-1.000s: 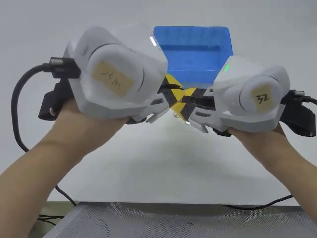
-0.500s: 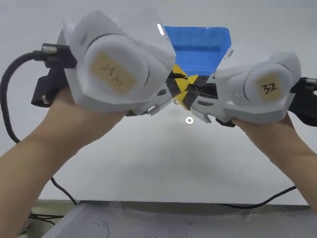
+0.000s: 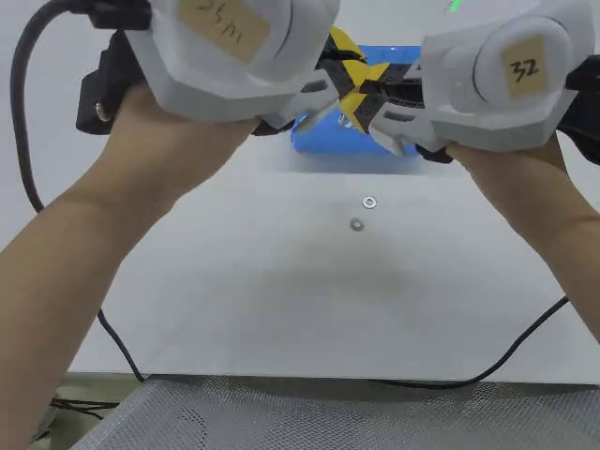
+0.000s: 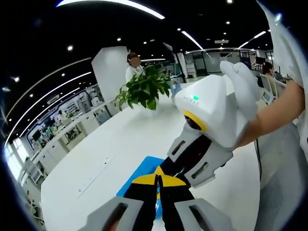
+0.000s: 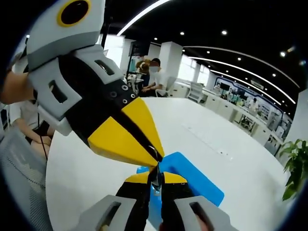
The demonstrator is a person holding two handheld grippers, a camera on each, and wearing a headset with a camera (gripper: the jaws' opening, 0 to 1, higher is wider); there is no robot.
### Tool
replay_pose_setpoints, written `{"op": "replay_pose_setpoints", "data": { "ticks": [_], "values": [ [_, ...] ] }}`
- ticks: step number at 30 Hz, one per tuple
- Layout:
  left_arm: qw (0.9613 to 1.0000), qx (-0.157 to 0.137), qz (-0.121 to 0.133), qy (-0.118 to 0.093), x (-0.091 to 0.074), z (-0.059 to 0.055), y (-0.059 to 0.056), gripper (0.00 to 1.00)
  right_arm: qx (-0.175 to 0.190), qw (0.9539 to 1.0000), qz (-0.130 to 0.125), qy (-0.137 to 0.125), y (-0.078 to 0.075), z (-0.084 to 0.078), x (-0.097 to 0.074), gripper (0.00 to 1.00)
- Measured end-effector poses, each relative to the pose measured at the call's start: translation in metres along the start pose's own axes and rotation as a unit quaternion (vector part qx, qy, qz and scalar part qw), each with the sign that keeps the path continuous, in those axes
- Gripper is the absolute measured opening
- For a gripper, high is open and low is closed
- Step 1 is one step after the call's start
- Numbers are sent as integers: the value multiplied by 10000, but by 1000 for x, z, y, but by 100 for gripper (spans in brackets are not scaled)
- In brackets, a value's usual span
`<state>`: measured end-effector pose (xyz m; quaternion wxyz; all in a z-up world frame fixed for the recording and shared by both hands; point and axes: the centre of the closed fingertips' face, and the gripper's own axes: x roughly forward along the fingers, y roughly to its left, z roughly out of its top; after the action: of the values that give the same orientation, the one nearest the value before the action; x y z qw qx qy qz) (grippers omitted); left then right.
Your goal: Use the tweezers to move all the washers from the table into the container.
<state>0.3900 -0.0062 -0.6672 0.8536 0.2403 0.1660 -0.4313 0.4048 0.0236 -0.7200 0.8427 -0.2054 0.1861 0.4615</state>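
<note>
Both claws are held high in the upper part of the head view, tips meeting nose to nose above the blue container [image 3: 349,150]. That placement probably lets the two share one small tool over the drop spot. The left claw [image 3: 339,80] has its jaws drawn together with only a dark slit between them; what they pinch, if anything, cannot be told. The right claw [image 5: 155,185] is closed on a thin sliver, by the look of it the tweezers [image 5: 155,179], with the left claw's yellow tip touching just above it.

Count: two claws, one container and two washers. One washer [image 3: 370,202] and the other washer [image 3: 356,224] lie near each other on the white table [image 3: 281,300], just below the container in the frame and not yet moved. Whether a washer already sits inside the container cannot be seen.
</note>
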Motion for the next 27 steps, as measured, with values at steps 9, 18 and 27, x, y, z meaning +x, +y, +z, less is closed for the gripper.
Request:
{"op": "replay_pose_setpoints", "data": {
  "ticks": [9,18,27],
  "values": [
    [9995,-211,134,210,23,-26,6,0,119,9997,-52,226,-8,-24,25,4],
    [9988,-357,111,329,32,-41,9,0,302,9990,11,325,-9,-36,39,4],
    [9992,-260,75,301,26,-35,7,0,629,9978,53,223,-7,-29,30,6]
  ]
}}
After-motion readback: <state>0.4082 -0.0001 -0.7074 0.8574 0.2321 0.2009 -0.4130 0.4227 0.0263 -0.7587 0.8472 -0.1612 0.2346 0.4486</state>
